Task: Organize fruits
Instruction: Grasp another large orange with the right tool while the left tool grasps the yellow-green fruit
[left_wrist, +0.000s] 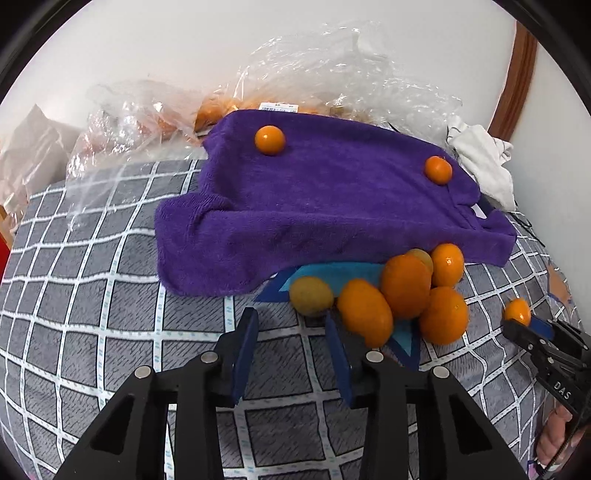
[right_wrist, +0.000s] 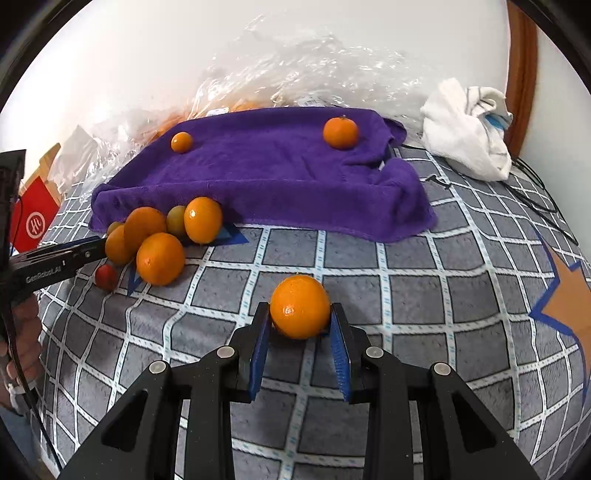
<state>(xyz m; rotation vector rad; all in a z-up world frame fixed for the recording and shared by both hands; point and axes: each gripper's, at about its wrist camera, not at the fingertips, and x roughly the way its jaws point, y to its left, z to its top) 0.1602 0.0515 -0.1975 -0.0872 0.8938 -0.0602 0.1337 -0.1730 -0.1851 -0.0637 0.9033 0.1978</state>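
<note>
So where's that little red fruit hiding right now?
In the right wrist view, the red fruit lies on the checked blanket at far left, just below the left gripper's fingers and beside the orange pile.

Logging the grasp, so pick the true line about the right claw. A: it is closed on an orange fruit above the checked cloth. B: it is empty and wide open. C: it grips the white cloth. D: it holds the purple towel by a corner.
A: in the right wrist view the right claw has both blue pads pressed against an orange fruit, over the checked cloth.
</note>
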